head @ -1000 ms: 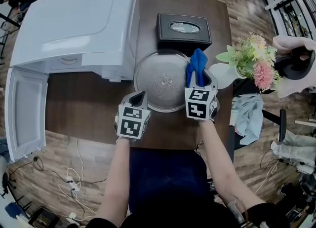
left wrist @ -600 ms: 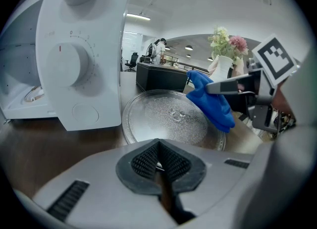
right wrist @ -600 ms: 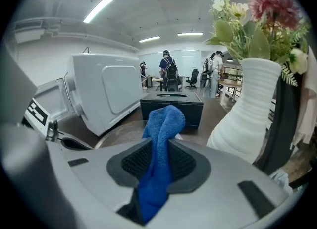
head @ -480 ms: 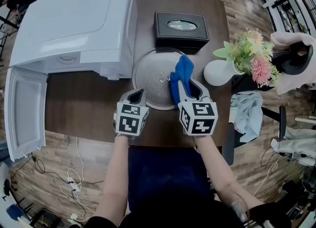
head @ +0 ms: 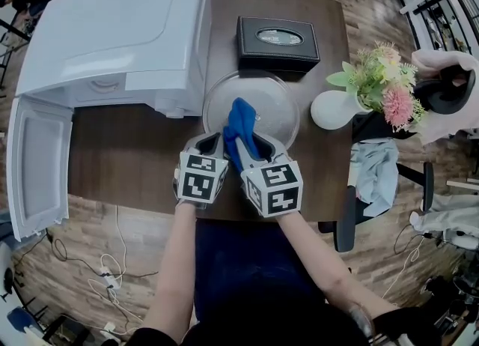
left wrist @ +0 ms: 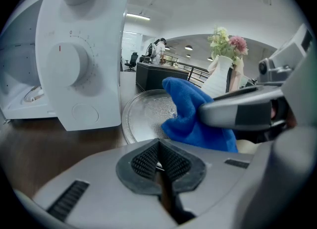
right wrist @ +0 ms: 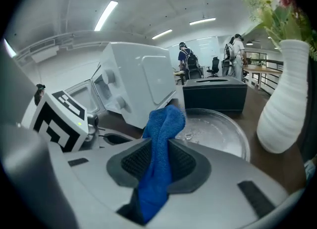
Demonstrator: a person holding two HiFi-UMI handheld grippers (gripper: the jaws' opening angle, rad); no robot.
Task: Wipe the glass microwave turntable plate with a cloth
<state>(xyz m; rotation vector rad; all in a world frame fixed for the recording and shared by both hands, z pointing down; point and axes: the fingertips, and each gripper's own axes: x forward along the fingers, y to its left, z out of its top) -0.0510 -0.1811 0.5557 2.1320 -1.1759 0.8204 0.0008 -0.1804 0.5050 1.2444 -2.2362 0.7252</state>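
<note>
Turntable plate (head: 275, 116): clear glass, lying flat on the dark wooden table (head: 127, 157), just in front of the black tissue box (head: 278, 40) and right beside the white microwave (head: 112, 30); water drops or specks show on its surface in the right gripper view (right wrist: 218, 129).
Cloth (head: 239, 126): blue, bunched into an upright fold, its free end resting on the near left part of the plate; the left gripper view shows it (left wrist: 193, 116) lying over the glass (left wrist: 146, 111).
Right gripper (head: 248, 146): jaws pinching the cloth, which runs up between the two ribbed pads (right wrist: 161, 158) and sticks out past their tips; it is angled in from the near side toward the plate's middle.
Left gripper (head: 210, 142): pads pressed together (left wrist: 159, 161) right at the plate's near left rim, with a pale glint between them that looks like the glass edge; it sits close beside the right gripper.
Microwave: door (head: 34, 165) swung wide open at the table's left end; a round dial (left wrist: 72, 64) faces the left gripper.
Vase (head: 333, 108): white, ribbed, standing just right of the plate, holding pink and cream flowers (head: 382, 82).
Background: people stand far off in the room behind the tissue box.
</note>
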